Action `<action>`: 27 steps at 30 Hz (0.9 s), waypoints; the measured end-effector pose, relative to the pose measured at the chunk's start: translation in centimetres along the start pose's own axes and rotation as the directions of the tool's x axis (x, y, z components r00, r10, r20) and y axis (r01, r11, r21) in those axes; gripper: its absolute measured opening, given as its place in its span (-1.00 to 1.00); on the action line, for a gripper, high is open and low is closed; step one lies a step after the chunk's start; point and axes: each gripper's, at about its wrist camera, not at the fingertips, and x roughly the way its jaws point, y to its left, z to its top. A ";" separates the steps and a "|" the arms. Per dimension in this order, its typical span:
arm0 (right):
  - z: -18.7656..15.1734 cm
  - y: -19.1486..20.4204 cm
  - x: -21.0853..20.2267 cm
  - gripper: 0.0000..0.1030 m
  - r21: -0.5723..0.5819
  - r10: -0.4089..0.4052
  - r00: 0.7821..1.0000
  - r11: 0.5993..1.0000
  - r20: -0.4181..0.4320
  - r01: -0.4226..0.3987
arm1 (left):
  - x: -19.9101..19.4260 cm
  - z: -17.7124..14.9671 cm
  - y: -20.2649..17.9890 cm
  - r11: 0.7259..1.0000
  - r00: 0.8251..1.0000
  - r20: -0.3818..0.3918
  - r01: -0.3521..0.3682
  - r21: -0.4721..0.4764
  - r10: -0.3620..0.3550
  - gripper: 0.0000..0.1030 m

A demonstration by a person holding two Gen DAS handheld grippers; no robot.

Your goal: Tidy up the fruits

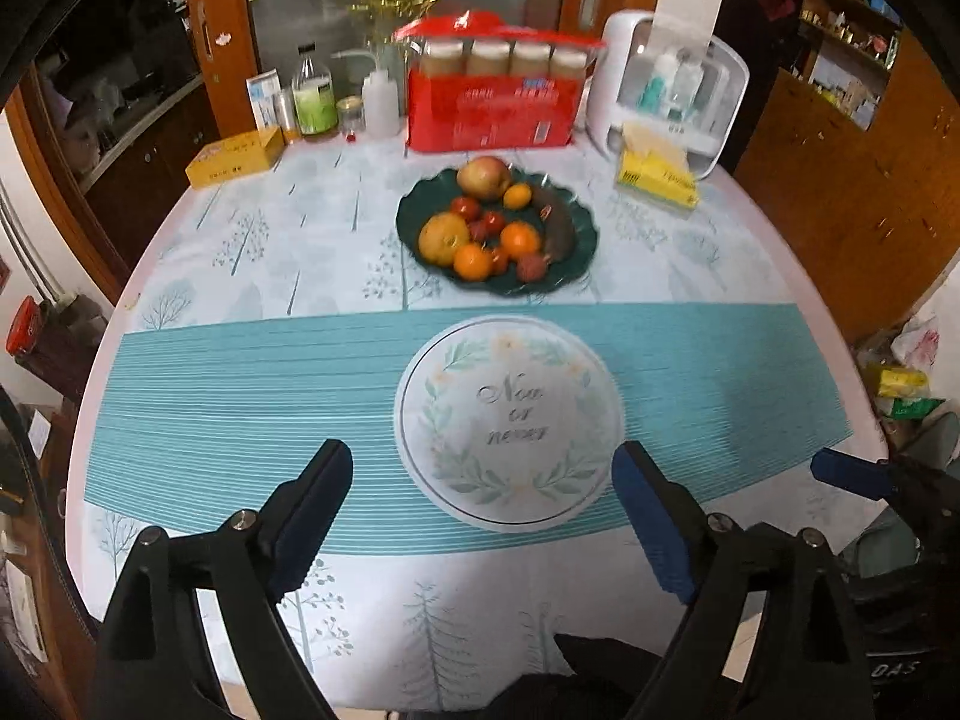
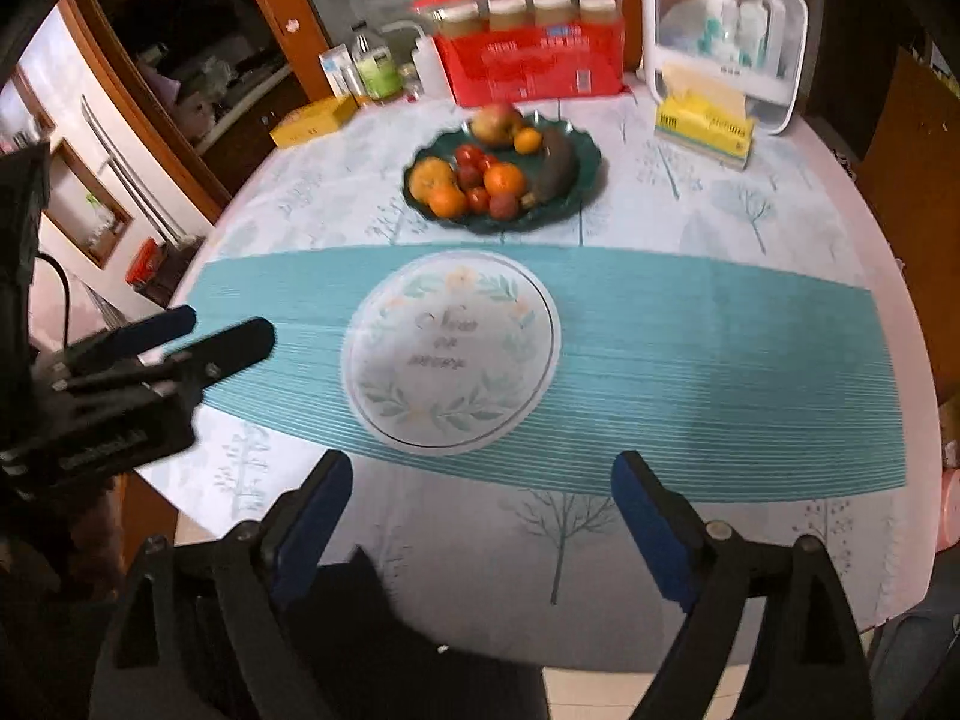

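Hovering left gripper (image 1: 483,516) and right gripper (image 2: 480,522), both spread, empty white plate (image 1: 510,420), fruit-filled green plate (image 1: 420,210)

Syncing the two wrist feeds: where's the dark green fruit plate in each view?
Left wrist: dark green fruit plate sits just above centre, beyond the white floral plate, which lies close ahead of the open left tongs.
Right wrist: dark green fruit plate is upper centre, again beyond the white floral plate, ahead of the open right tongs.
Shared landmark: the red jar pack behind the fruit.
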 end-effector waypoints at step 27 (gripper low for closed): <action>-1.9 1.4 -4.6 1.00 0.036 -0.031 0.989 0.999 0.148 0.026 | -5.9 -2.5 -1.0 0.978 0.969 0.142 -0.193 -0.081 0.203 0.99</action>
